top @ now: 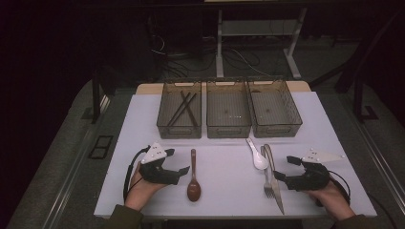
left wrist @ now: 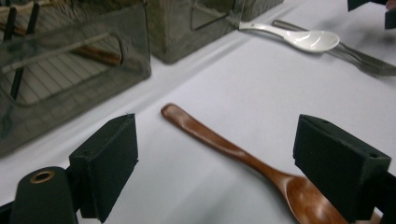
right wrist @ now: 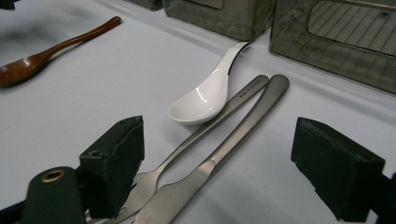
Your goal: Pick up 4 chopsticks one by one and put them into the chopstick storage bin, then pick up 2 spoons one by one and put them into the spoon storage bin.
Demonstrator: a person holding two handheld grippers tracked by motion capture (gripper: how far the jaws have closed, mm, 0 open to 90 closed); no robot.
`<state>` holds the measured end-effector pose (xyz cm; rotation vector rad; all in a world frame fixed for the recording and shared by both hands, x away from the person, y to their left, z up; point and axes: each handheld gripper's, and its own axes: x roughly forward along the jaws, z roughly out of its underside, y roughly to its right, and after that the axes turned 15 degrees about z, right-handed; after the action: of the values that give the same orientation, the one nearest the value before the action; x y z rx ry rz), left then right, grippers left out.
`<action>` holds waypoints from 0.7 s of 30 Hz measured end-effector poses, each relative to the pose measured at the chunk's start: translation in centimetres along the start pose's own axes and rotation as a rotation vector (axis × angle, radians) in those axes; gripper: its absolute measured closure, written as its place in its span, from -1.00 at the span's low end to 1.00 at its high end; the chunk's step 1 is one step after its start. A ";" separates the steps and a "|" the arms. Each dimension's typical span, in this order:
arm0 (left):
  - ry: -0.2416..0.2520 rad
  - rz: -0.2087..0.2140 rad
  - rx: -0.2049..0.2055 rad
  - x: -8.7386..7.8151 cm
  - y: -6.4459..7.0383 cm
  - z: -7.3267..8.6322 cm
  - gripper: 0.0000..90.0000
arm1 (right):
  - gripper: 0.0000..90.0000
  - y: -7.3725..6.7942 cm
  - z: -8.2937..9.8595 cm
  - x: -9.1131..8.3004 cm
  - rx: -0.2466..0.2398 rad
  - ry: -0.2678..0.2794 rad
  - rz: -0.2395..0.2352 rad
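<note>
A brown wooden spoon (top: 193,179) lies on the white table, bowl toward me. My left gripper (top: 177,161) is open just left of it; in the left gripper view the wooden spoon (left wrist: 224,144) lies between the spread jaws of that gripper (left wrist: 215,135). A white ceramic spoon (top: 258,156), a steel fork (top: 267,176) and a steel knife (top: 276,183) lie side by side at the right. My right gripper (top: 285,168) is open beside the knife. From the right gripper (right wrist: 219,140) I see the white spoon (right wrist: 205,95), fork (right wrist: 210,126) and knife (right wrist: 233,140) ahead.
Three dark mesh bins stand in a row at the back: the left bin (top: 179,131) holds dark chopsticks (top: 186,109), while the middle bin (top: 228,130) and the right bin (top: 276,129) look bare. The table's front edge runs just behind both hands.
</note>
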<state>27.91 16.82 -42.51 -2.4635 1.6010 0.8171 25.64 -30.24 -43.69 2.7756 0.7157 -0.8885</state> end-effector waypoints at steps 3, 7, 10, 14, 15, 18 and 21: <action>-0.010 0.006 -0.001 -0.1 0.1 0.4 -0.72 | -0.57 0.1 -0.1 -0.1 0.004 -0.003 -0.011; -0.006 0.008 -0.018 -0.1 0.2 0.8 -0.72 | -0.48 0.2 -0.5 -0.1 0.021 -0.011 -0.041; -0.012 0.014 -0.023 -0.1 0.3 1.1 -0.72 | -0.40 0.3 -0.7 0.1 0.027 -0.028 -0.043; -0.008 0.014 -0.028 -0.1 0.3 1.3 -0.74 | -0.12 0.3 -1.2 0.5 0.029 -0.041 -0.058; -0.010 0.014 -0.031 -0.1 0.2 1.3 -0.74 | -0.04 0.3 -1.4 0.6 0.030 -0.043 -0.063; -0.013 0.015 -0.034 -0.1 0.2 1.4 -0.77 | 0.18 0.2 -1.9 1.1 0.025 -0.050 -0.069; -0.022 0.013 -0.034 0.0 0.1 1.4 -0.82 | 0.41 0.2 -2.5 1.8 0.016 -0.063 -0.069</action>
<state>27.26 17.30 -43.69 -2.4602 1.6113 0.8775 28.31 -29.05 -42.69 2.7377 0.8015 -0.9937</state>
